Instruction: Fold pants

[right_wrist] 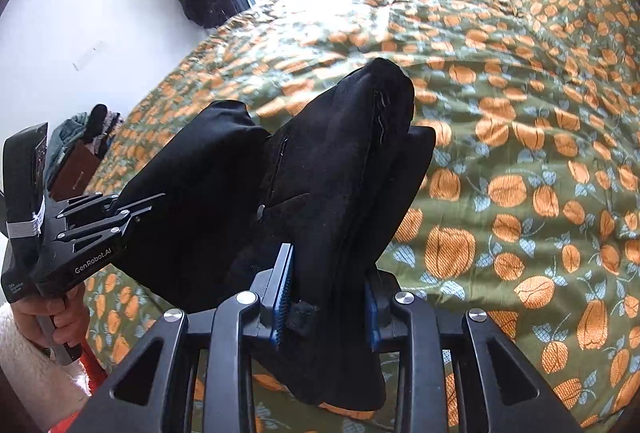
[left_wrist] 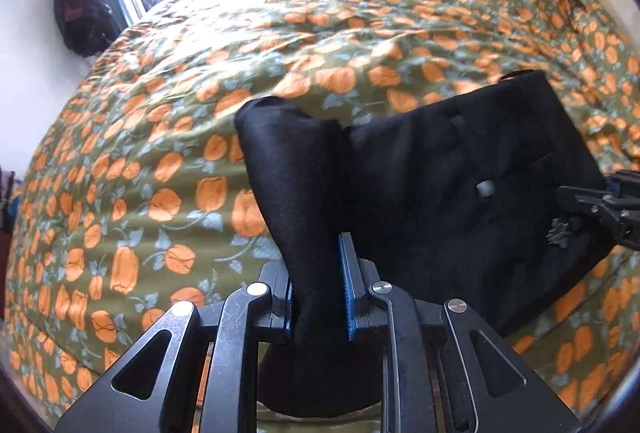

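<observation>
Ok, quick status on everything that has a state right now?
pants: black, bunched, lifted off the bed, held at two spots
left gripper: shut on pants
right gripper: shut on pants
bedspread: spread over the bed, wrinkled

Both claws are angling steeply downward, side by side. The left claw [left_wrist: 318, 287] is pinching a bunched fold of the black pants [left_wrist: 460, 185] between its blue pads, jaws nearly together. The right claw [right_wrist: 326, 297] is clamping a thicker wad of the same cloth, its pads standing a little wider. A hand [right_wrist: 48, 317] in a fleecy white sleeve [right_wrist: 28, 373] is gripping the left claw's handle.
</observation>
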